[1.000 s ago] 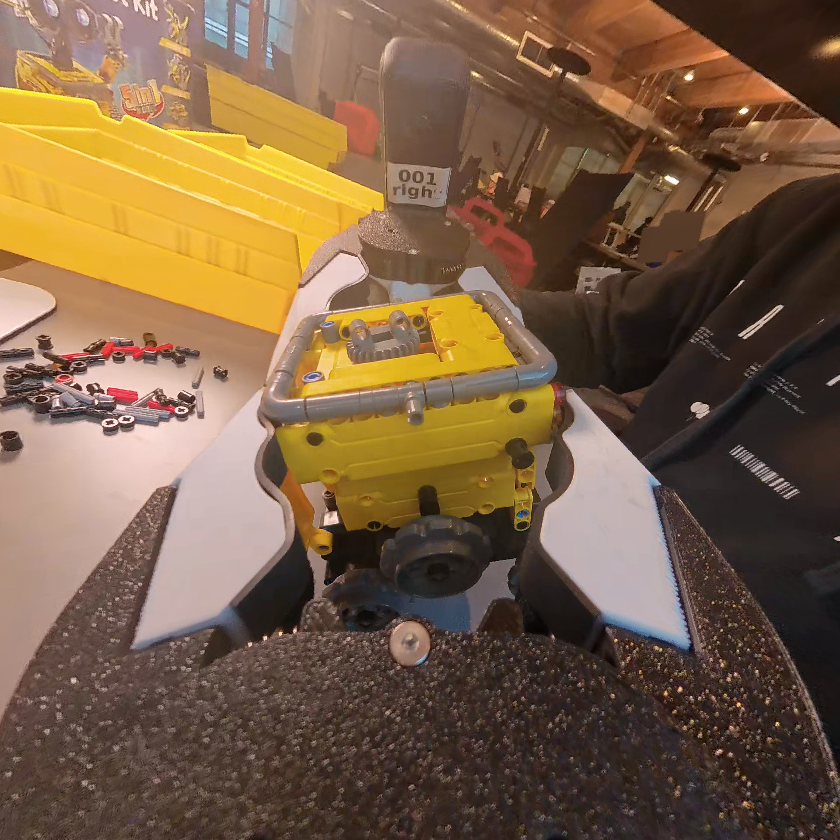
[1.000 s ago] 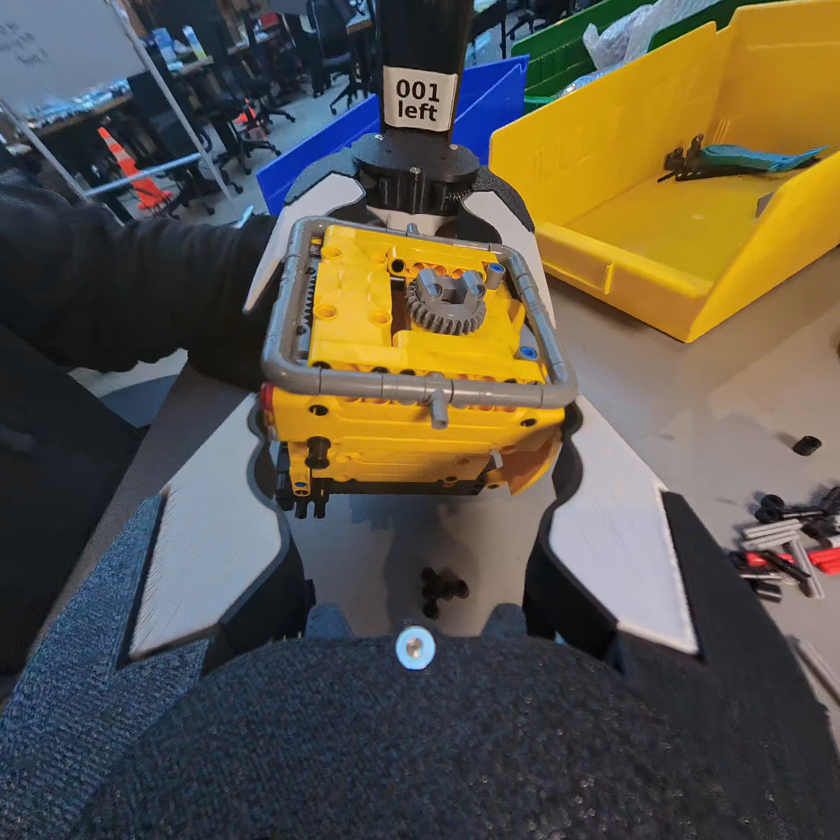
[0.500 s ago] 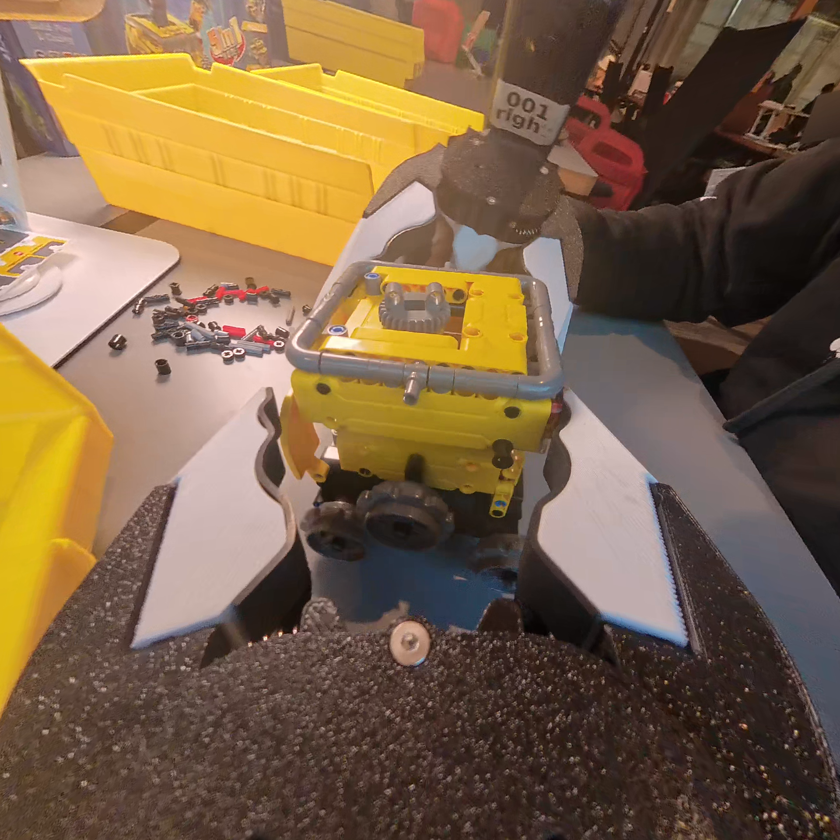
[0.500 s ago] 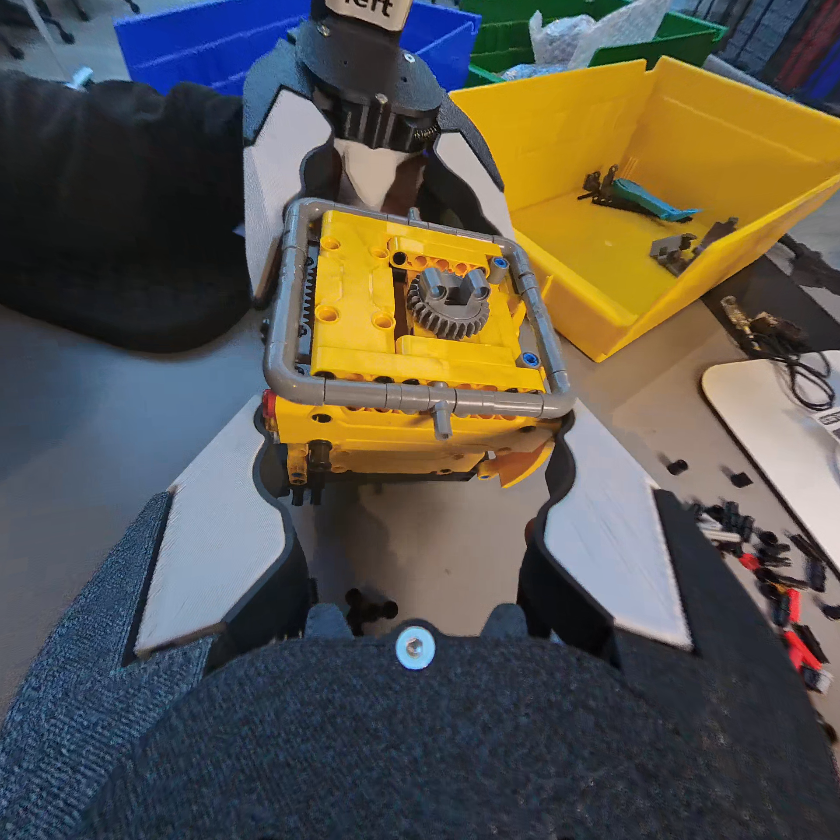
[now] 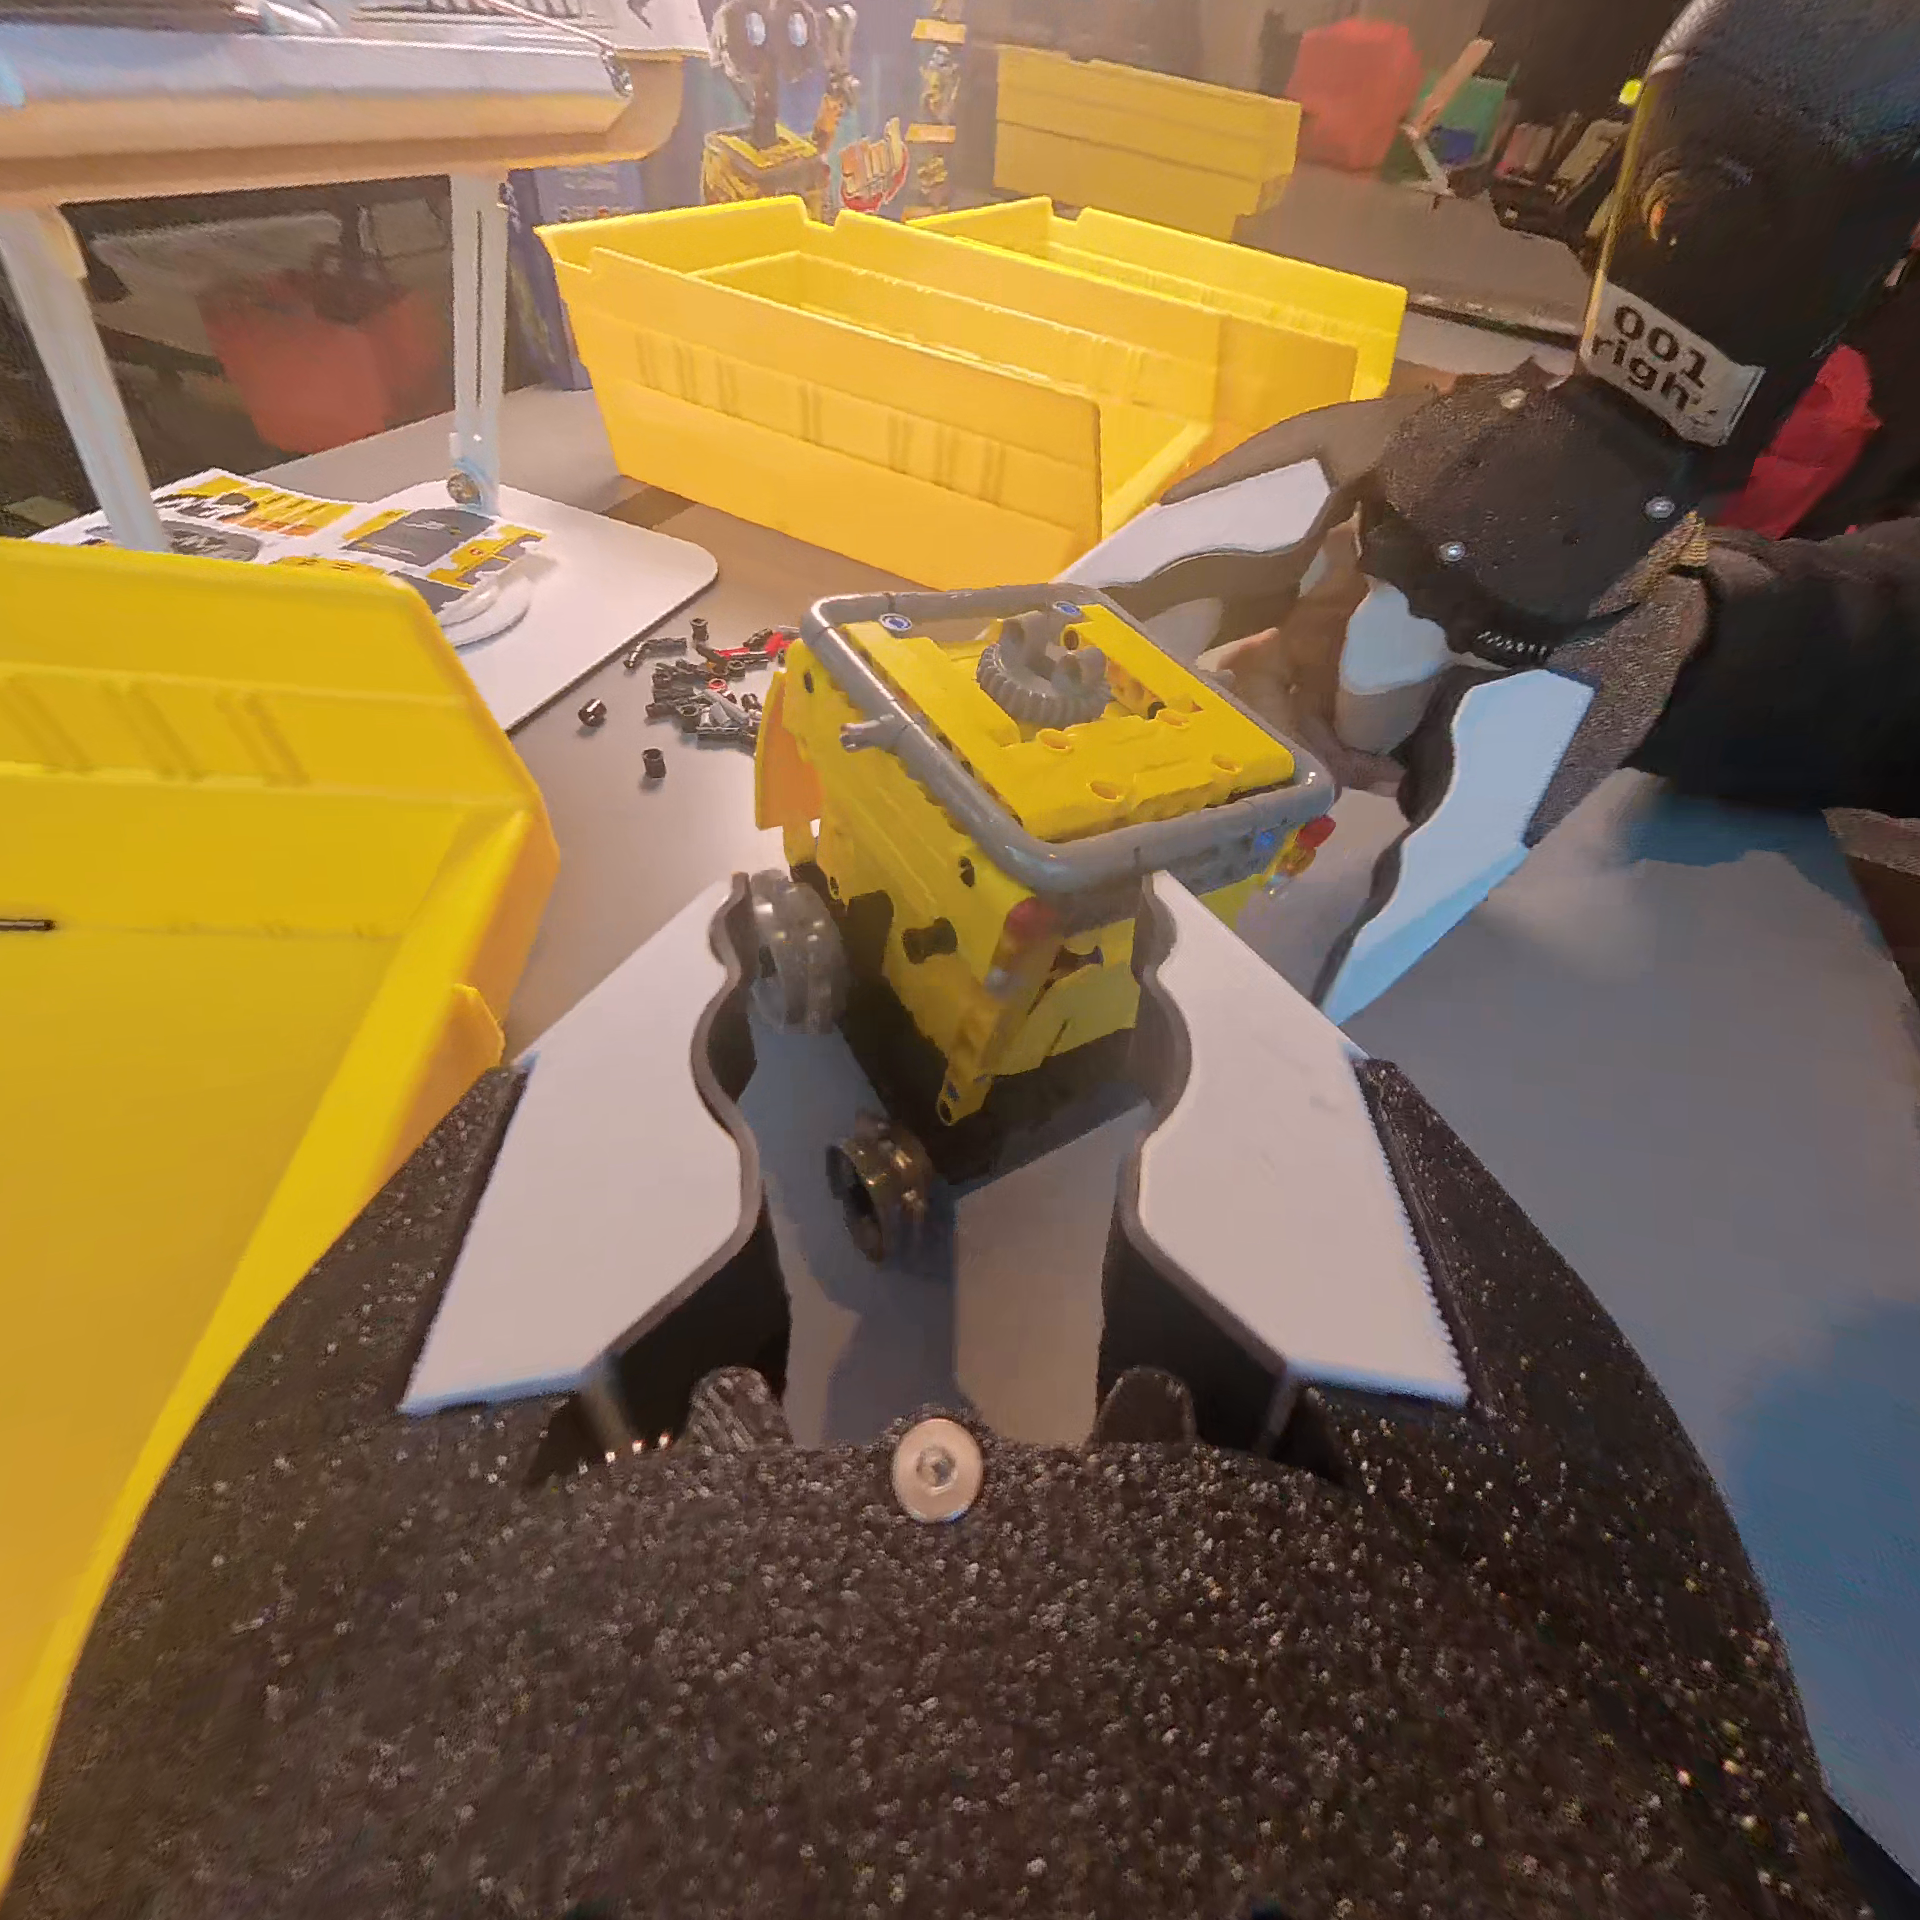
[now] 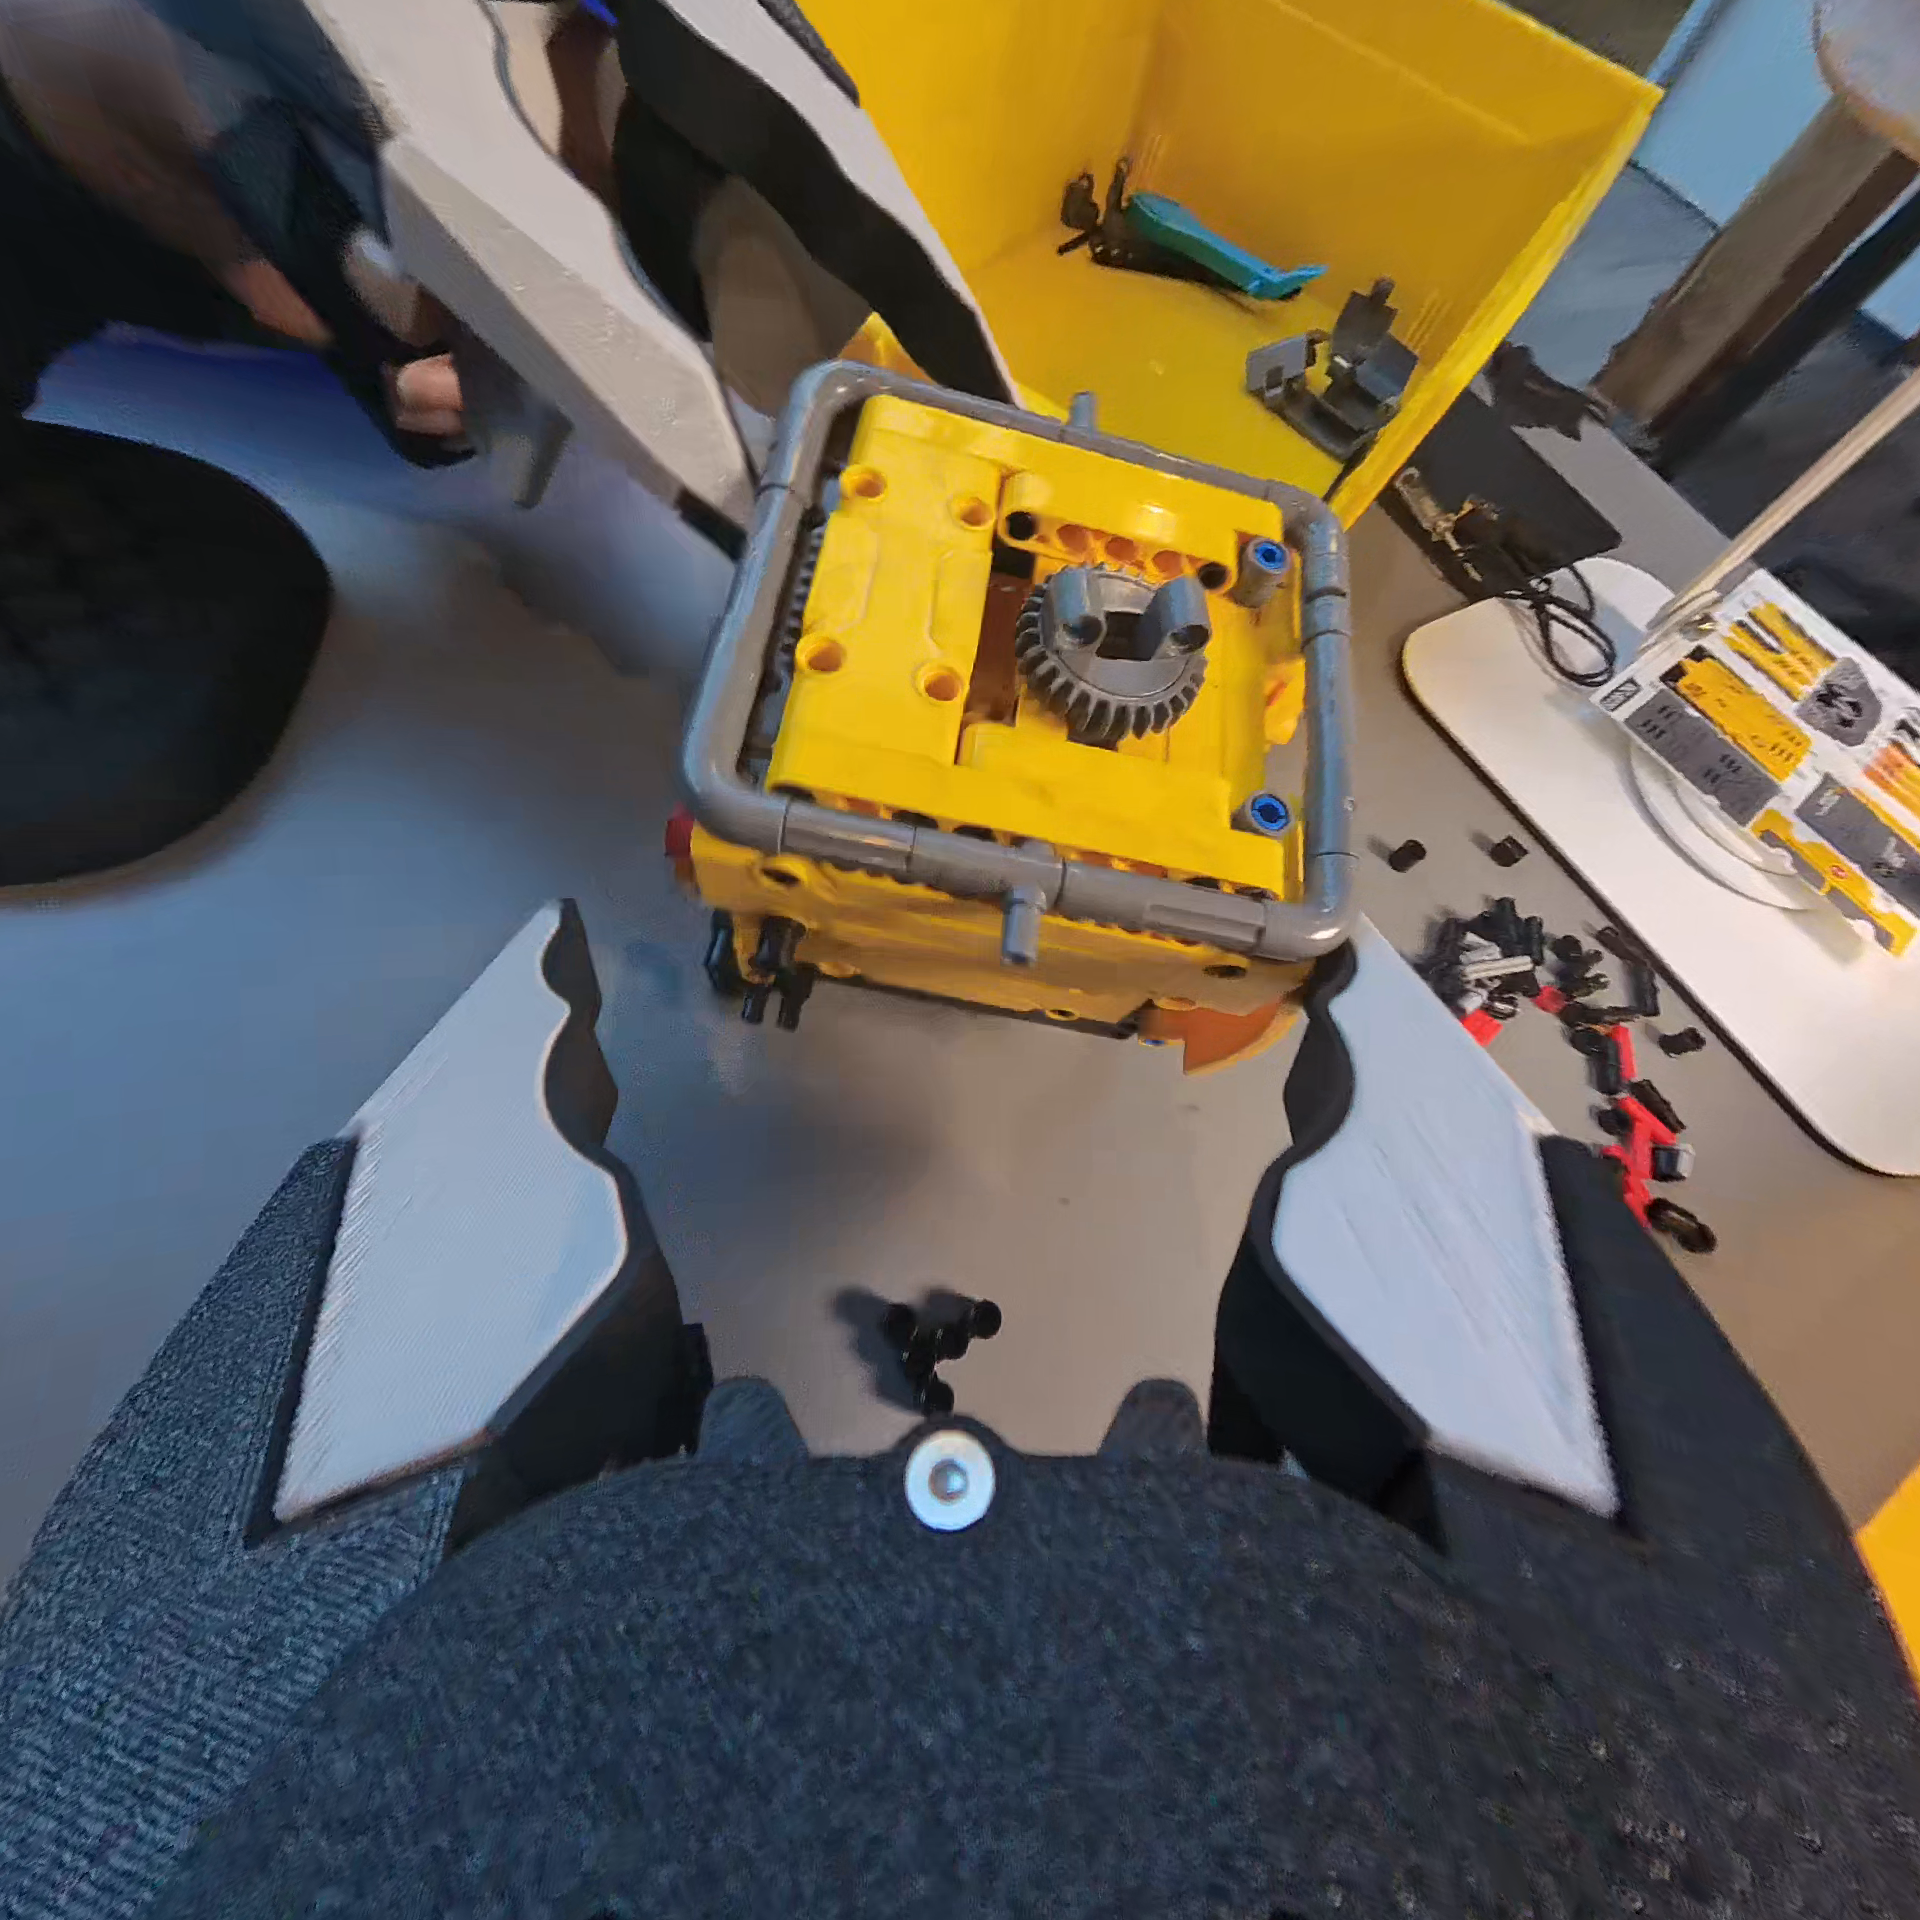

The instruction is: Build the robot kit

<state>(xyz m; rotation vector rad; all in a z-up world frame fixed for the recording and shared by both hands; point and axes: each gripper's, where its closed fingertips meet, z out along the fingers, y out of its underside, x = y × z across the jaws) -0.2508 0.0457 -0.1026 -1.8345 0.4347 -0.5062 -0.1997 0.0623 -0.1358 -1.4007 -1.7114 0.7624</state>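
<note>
Left gripper [image 5: 940, 914]: pinched yellow brick model [image 5: 1023, 831], standing on worktop [image 5: 1610, 1091] | Right gripper [image 6: 956, 956]: spread, model just ahead, right finger [image 6: 1423, 1184] beside its corner | Left nearer.

A yellow brick model [image 6: 1023, 717] is ringed by a grey frame [image 6: 727, 748]; a grey gear [image 6: 1117, 675] is seen on top, over a grey bench [image 6: 312, 987].

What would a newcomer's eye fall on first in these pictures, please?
The yellow brick-built block with a grey gear on top stands mid-table, its corner between the left gripper fingers. The right gripper gapes just short of it; a yellow bin stands behind.
</note>
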